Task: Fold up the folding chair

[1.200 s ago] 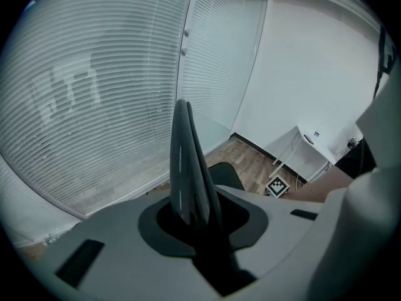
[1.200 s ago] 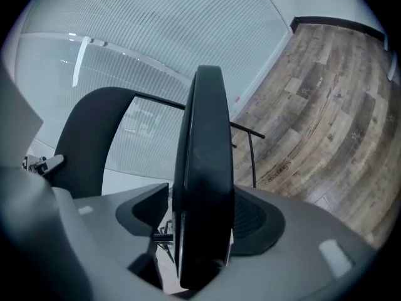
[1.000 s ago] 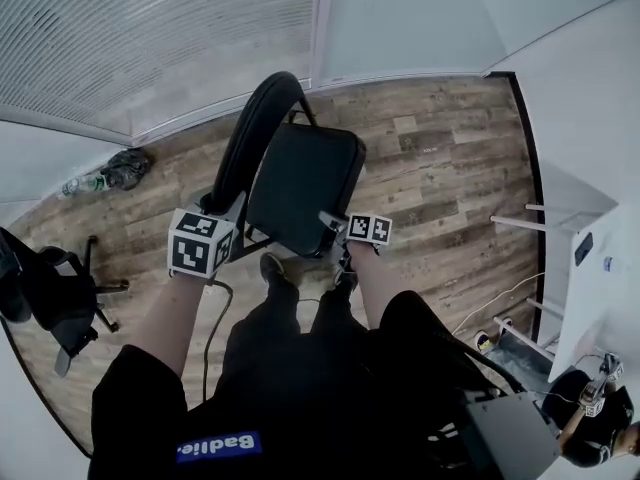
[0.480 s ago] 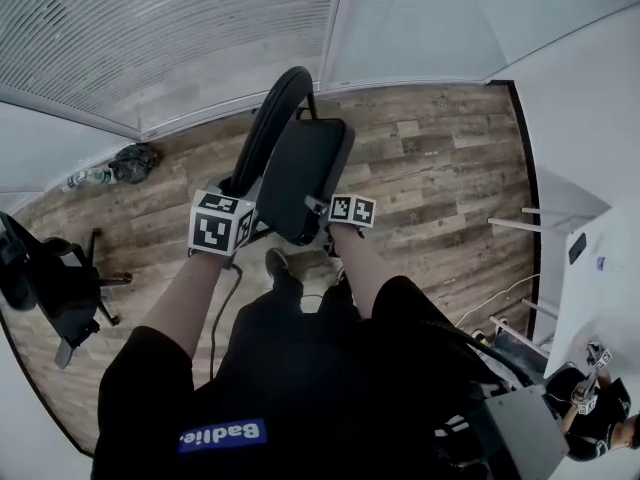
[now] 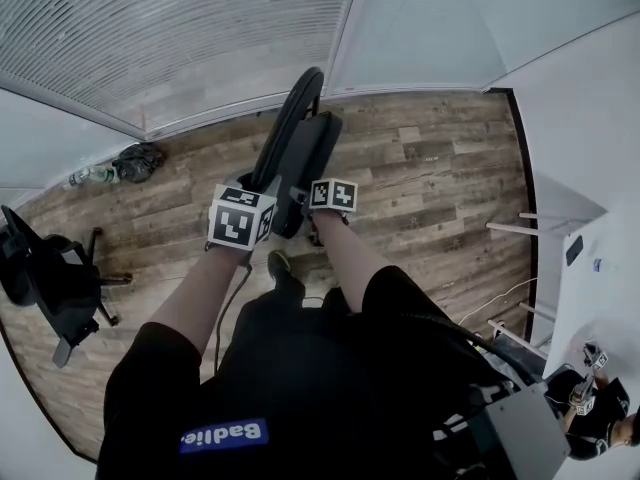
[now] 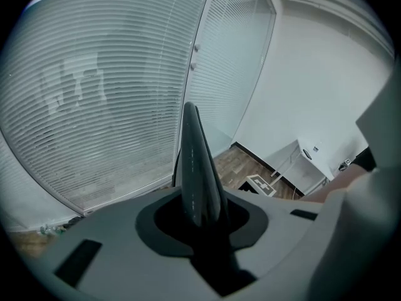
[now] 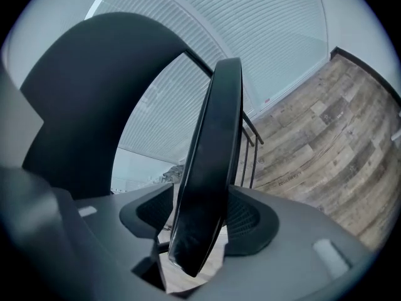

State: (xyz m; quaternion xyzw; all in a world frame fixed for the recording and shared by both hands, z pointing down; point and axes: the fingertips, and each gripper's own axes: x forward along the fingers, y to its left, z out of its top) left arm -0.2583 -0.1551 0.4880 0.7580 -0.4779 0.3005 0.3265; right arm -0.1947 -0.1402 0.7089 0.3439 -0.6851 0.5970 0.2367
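Note:
The black folding chair stands on the wood floor in front of me, nearly flat. Its seat (image 5: pixel 308 163) is tipped up close against the curved backrest (image 5: pixel 288 128). My left gripper (image 5: pixel 262 186) is shut on the backrest's edge (image 6: pixel 195 162), which rises thin and upright between the jaws (image 6: pixel 200 221). My right gripper (image 5: pixel 306 200) holds the seat's front edge. The seat (image 7: pixel 213 162) stands on edge between its jaws, which are closing on it, with the backrest (image 7: pixel 94 93) just to its left.
A black office chair (image 5: pixel 50 278) stands at the left. A dark bag and a bottle (image 5: pixel 125 163) lie by the blind-covered glass wall (image 5: pixel 180 38). A white rack (image 5: pixel 540 228) and a cable (image 5: pixel 500 298) are at the right. My shoe (image 5: pixel 278 263) is under the chair.
The seat has swung up from nearly flat to almost against the backrest. My right gripper rose and moved away from me with it. The left gripper rose slightly with the backrest.

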